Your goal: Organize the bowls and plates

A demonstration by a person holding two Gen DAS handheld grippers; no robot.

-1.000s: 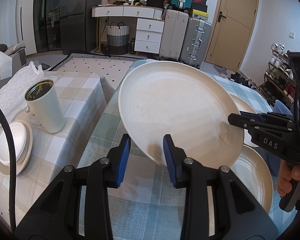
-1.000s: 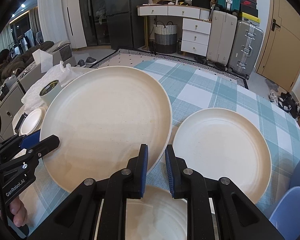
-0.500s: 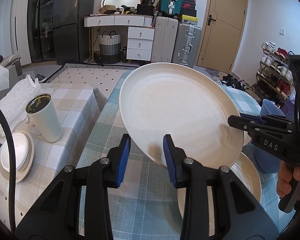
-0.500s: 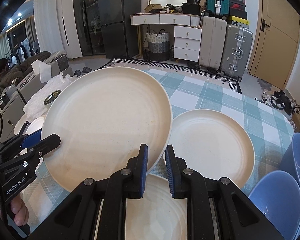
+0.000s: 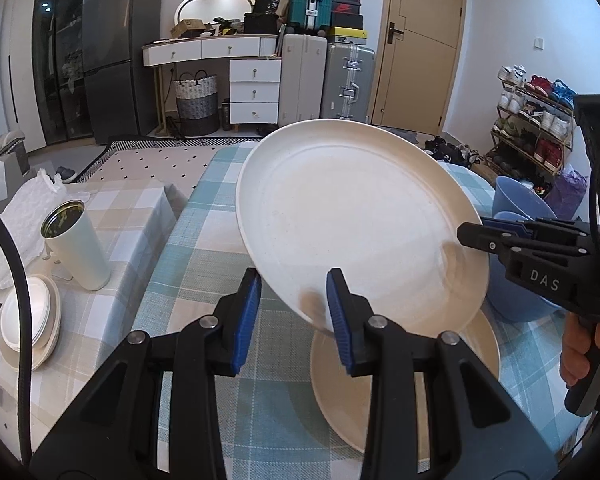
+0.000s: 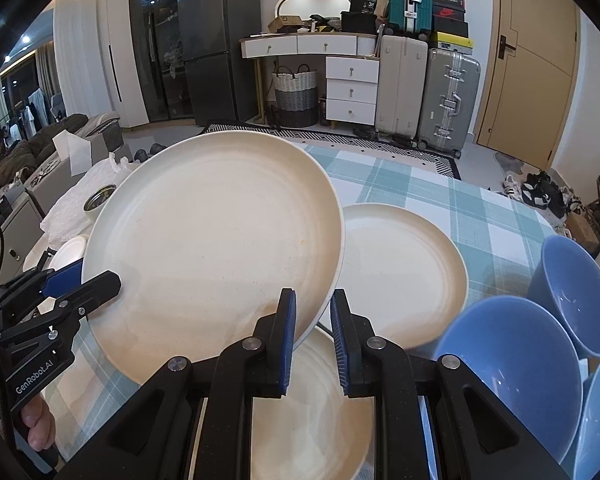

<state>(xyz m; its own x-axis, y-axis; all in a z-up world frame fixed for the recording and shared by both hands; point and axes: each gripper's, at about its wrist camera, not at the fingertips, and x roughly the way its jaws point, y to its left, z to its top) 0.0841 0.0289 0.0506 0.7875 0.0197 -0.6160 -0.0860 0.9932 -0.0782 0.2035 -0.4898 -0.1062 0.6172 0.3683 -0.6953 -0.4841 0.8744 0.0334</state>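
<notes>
Both tools, left and right, clamp the raised cream plate's rim.

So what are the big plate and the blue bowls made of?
The big plate looks like cream ceramic or melamine with a matte, speckled finish; I can't tell which. The blue bowls look like glazed ceramic or glossy plastic, since small bright light spots shine inside them.

— What moved? 
— The big plate rose off the checked table, carried toward the blue bowls. 
— And underneath it? 
— More of the plate below showed.
</notes>
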